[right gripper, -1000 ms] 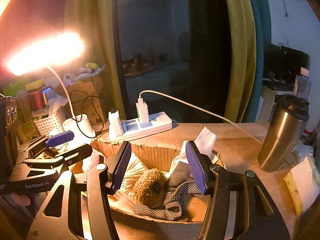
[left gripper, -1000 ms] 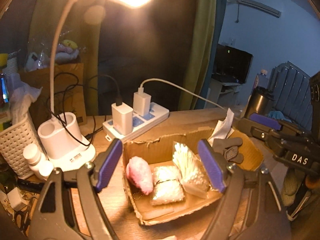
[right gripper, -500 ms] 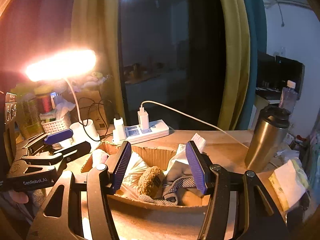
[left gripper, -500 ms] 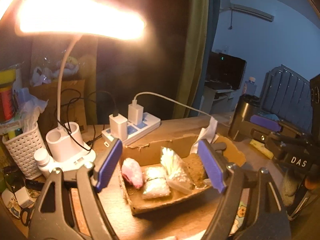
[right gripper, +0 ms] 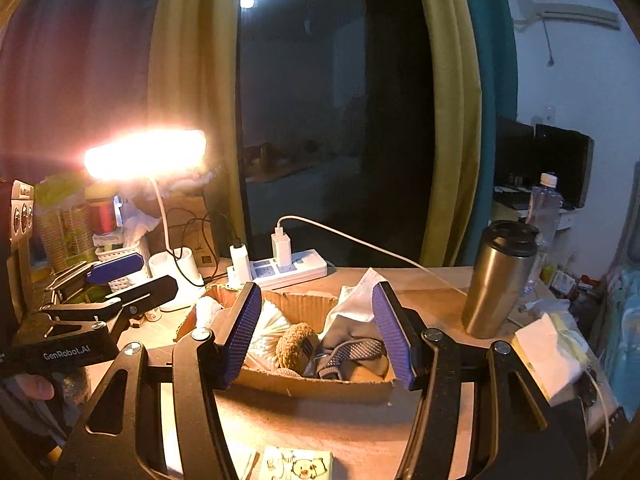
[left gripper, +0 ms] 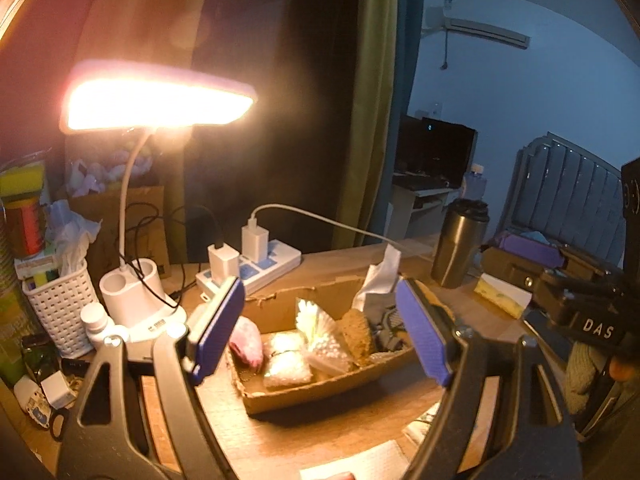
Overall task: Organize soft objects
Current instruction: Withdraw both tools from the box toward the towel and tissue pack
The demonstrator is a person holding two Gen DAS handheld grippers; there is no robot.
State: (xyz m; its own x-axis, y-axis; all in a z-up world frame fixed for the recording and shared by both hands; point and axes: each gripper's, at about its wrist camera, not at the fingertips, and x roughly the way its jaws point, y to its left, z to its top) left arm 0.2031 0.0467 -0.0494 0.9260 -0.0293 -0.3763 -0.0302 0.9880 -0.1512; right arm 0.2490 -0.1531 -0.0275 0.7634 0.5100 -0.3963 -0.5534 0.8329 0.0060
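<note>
A torn cardboard box [left gripper: 320,390] lies on the wooden desk. It holds a pink fluffy item [left gripper: 247,342], clear bags of white beads [left gripper: 286,364], a bag of cotton swabs [left gripper: 320,332], a brown fuzzy piece [left gripper: 356,332], grey cloth [left gripper: 386,330] and a white tissue [left gripper: 382,276]. My left gripper [left gripper: 320,336] hangs open above the box's near side, nothing between its pads. The right wrist view shows the same box [right gripper: 312,384], the brown piece [right gripper: 296,344] and grey cloth [right gripper: 352,348]. The right gripper [right gripper: 318,336] is open and empty too.
A lit desk lamp [left gripper: 156,100] stands at the left beside a white basket [left gripper: 60,308] and a pill bottle [left gripper: 94,320]. A power strip [left gripper: 256,264] with chargers lies behind the box. A steel tumbler [right gripper: 500,276] and a paper pack [right gripper: 548,348] sit to the right.
Both grippers have drawn back and risen from the box, which now looks smaller and farther off. The lamp head has dropped lower in both views. Jaw widths look unchanged.
</note>
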